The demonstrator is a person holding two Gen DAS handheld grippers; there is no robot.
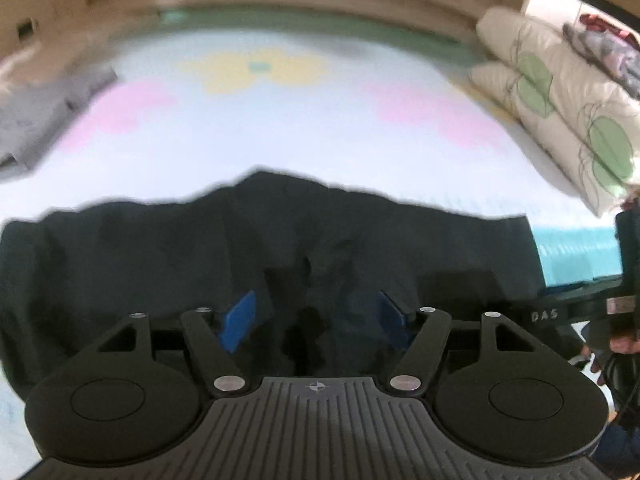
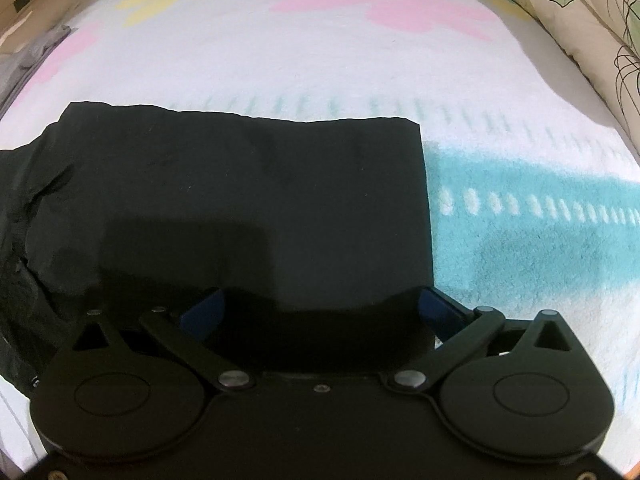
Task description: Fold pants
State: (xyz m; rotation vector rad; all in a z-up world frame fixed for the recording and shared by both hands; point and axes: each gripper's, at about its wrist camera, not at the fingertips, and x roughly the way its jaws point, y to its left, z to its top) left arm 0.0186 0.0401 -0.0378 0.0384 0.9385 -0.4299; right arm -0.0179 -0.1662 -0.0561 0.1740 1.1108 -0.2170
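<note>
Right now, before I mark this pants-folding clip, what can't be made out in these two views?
- Left wrist view: the near part of the black pants is hidden by the left gripper; the grey cloth is motion-blurred and cut off by the frame's left edge.
- Right wrist view: the pants' near edge sits in shadow behind the right gripper; the pillows are cut off by the frame's right edge.
</note>
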